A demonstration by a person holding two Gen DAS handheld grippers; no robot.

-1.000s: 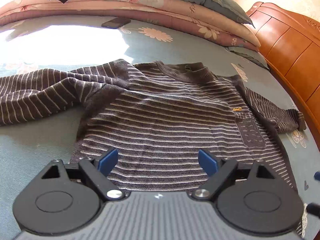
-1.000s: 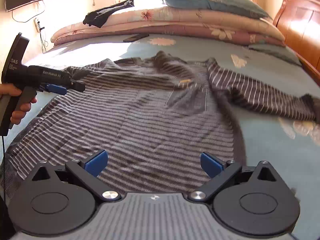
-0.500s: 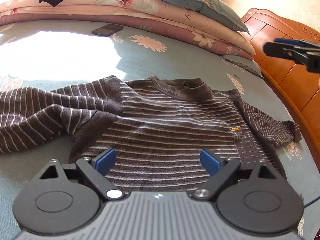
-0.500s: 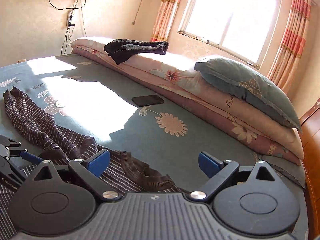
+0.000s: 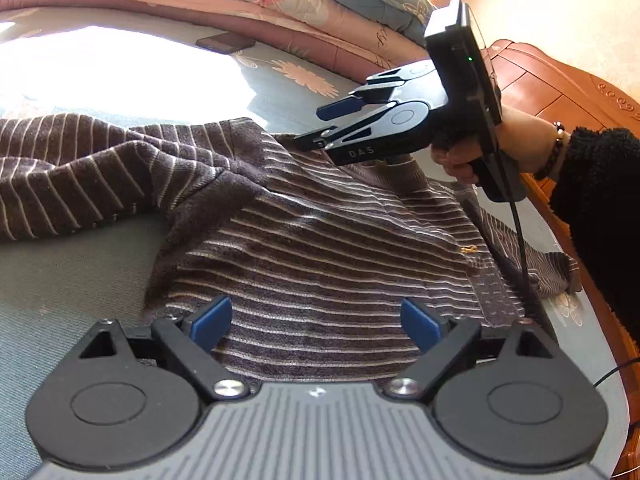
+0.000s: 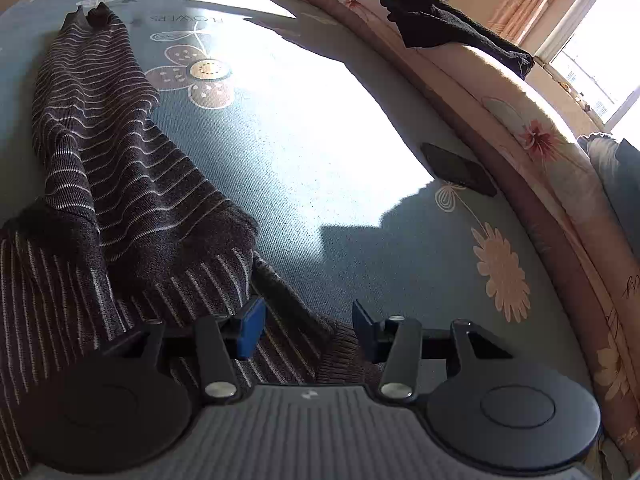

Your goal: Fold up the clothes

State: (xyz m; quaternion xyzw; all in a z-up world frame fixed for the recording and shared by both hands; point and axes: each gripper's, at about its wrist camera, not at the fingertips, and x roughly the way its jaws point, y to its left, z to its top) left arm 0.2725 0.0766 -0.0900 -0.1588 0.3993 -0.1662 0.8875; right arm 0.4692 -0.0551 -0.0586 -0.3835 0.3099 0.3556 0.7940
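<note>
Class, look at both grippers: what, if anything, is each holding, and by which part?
Nothing yet. The left gripper hovers open over the sweater; the right gripper is closing at its shoulder, beside the collar.

- A dark brown sweater [image 5: 332,240] with thin pale stripes lies front-up, spread flat across the middle of the frame.
- A ribbed collar sits at its top.
- A patch pocket [image 5: 496,296] shows at right.
- One sleeve [image 6: 92,120] stretches to the upper left, rumpled.
- The other sleeve [image 5: 536,268] reaches to the frame's right.
</note>
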